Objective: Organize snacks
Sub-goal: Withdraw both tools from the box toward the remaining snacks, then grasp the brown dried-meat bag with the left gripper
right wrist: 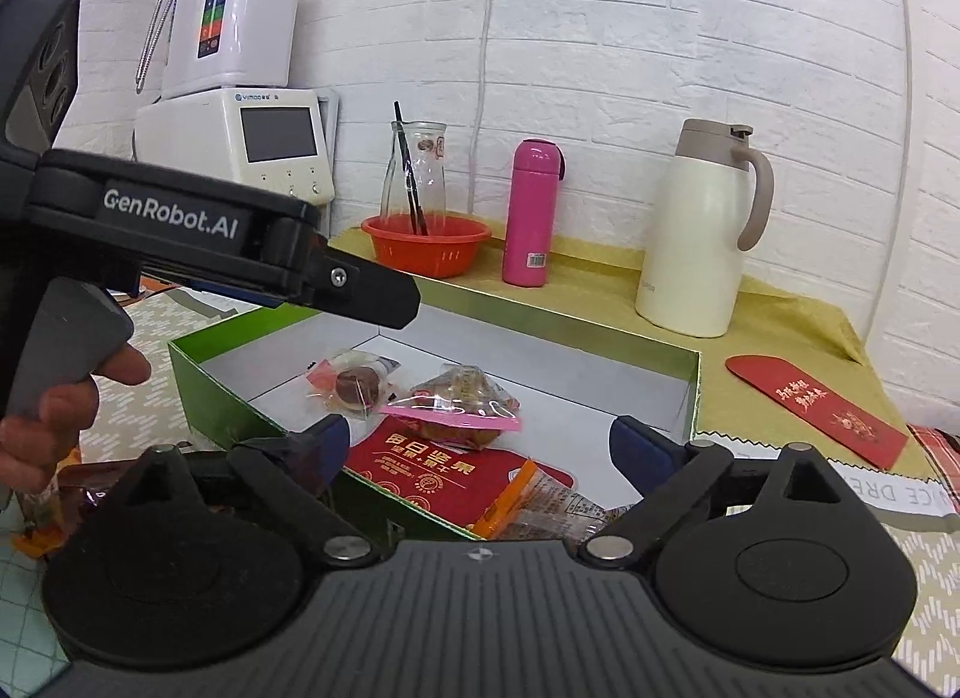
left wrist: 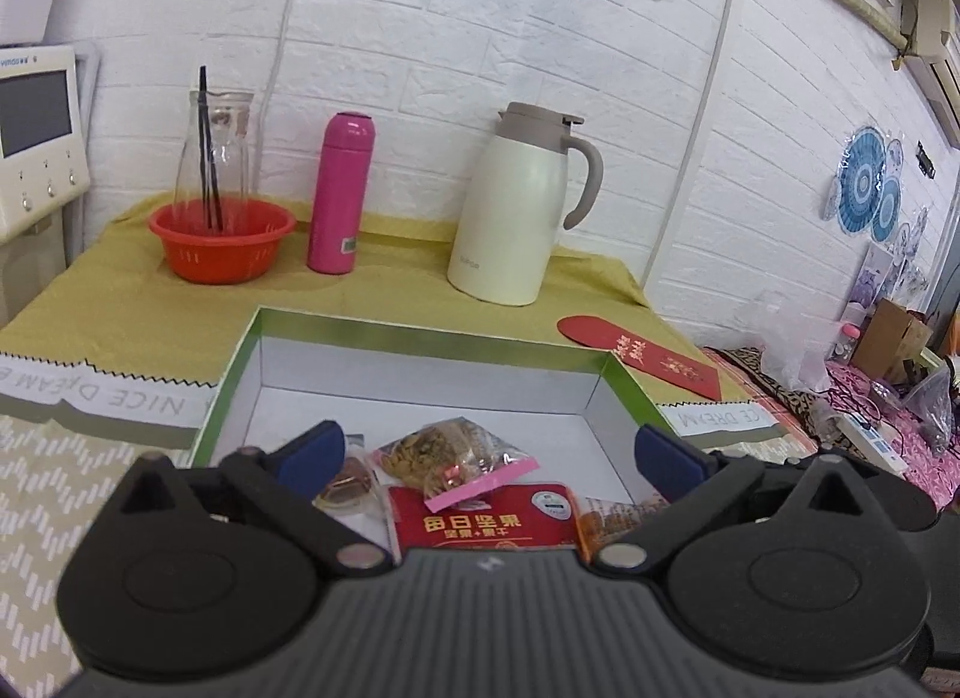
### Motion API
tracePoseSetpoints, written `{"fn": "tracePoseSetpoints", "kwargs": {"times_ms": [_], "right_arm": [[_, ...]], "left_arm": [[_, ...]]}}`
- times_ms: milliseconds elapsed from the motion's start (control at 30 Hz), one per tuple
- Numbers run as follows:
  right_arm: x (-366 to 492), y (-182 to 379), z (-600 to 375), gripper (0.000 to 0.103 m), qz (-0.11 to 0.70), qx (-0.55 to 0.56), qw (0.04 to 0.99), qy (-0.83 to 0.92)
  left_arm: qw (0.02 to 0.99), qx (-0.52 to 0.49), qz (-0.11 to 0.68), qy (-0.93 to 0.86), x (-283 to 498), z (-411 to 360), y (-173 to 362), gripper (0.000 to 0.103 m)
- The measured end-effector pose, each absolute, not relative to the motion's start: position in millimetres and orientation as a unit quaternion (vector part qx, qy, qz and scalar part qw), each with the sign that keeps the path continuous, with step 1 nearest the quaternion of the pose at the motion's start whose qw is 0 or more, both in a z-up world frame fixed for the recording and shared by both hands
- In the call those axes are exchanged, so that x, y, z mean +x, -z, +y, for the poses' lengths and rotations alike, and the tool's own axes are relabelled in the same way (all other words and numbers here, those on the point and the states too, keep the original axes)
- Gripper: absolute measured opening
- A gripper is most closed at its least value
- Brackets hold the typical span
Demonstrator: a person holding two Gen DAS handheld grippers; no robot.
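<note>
Your left gripper (left wrist: 489,449) hangs over the near end of the green box (left wrist: 420,332), jaws spread wide, nothing between the blue pads (left wrist: 312,449). Your right gripper (right wrist: 480,446) sits at the box's near edge, jaws likewise spread wide and empty. From the right wrist view your left gripper shows side-on above the box's left wall, your hand (right wrist: 66,398) on its grey grip.

Snacks, all placed against the green box:
- red nut packet (left wrist: 480,521) flat on the white floor at the near end
- clear bag with a pink strip (left wrist: 456,452), brownish pieces inside, just behind the red packet and overlapping its far edge
- small clear-wrapped round brown snack (right wrist: 354,383) toward the box's left side, close to the pink-strip bag
- orange-edged wrapper (right wrist: 540,503) at the near right, touching the red packet
- the far half of the box floor is bare white

Outside the box, to its left in the right wrist view, another orange-trimmed wrapper (right wrist: 42,524) lies low by your hand; contents cannot be made out

Behind the box on the yellow cloth (left wrist: 150,302): red basket (left wrist: 222,245) holding a glass carafe (left wrist: 216,158), pink flask (left wrist: 339,194), cream thermos jug (left wrist: 516,206). Right of the box, a red envelope (left wrist: 642,356) lies flat
</note>
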State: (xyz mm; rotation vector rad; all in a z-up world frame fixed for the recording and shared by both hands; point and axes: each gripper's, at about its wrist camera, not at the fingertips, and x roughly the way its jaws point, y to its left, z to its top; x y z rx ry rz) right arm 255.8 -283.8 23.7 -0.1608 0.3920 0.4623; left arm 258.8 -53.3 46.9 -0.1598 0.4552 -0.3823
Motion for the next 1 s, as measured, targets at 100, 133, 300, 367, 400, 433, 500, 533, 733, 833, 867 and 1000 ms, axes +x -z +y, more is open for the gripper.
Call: {"fn": "tracePoseSetpoints", "kwargs": {"times_ms": [100, 133, 300, 367, 400, 433, 500, 533, 733, 833, 867, 1000], "right_arm": [[244, -36, -285, 0.103, 0.183, -0.082, 0.953, -0.227], [240, -40, -285, 0.103, 0.181, -0.083, 0.953, -0.227], [208, -59, -289, 0.103, 0.167, -0.099, 0.955, -0.226], [194, -64, -291, 0.103, 0.166, -0.105, 0.956, -0.220], [188, -66, -291, 0.103, 0.166, -0.107, 0.956, -0.217], [180, -69, -292, 0.103, 0.164, -0.107, 0.957, -0.216], [164, -72, -296, 0.103, 0.158, -0.104, 0.957, -0.219], [157, -73, -297, 0.103, 0.156, -0.102, 0.957, -0.222], [120, -68, -309, 0.103, 0.144, -0.070, 0.960, -0.228], [110, -53, -308, 0.103, 0.163, -0.063, 0.958, -0.229], [107, -48, -307, 0.103, 0.170, -0.062, 0.957, -0.228], [104, -29, -302, 0.103, 0.204, -0.047, 0.950, -0.230]], "left_arm": [[0.954, -0.072, 0.217, 0.194, 242, -54, -55, 0.103], [0.953, -0.074, 0.216, 0.197, 236, -53, -59, 0.103], [0.947, -0.099, 0.217, 0.214, 202, -46, -76, 0.103], [0.945, -0.105, 0.224, 0.213, 188, -44, -80, 0.103], [0.945, -0.104, 0.230, 0.210, 180, -44, -82, 0.103], [0.944, -0.101, 0.235, 0.207, 172, -44, -83, 0.103], [0.944, -0.094, 0.237, 0.210, 155, -42, -83, 0.103], [0.944, -0.091, 0.233, 0.215, 146, -41, -81, 0.103], [0.948, -0.081, 0.226, 0.208, 97, -29, -58, 0.103], [0.950, -0.079, 0.228, 0.199, 77, -20, -42, 0.103], [0.950, -0.082, 0.231, 0.195, 73, -16, -37, 0.103], [0.949, -0.090, 0.246, 0.178, 62, -2, -19, 0.103]]}}
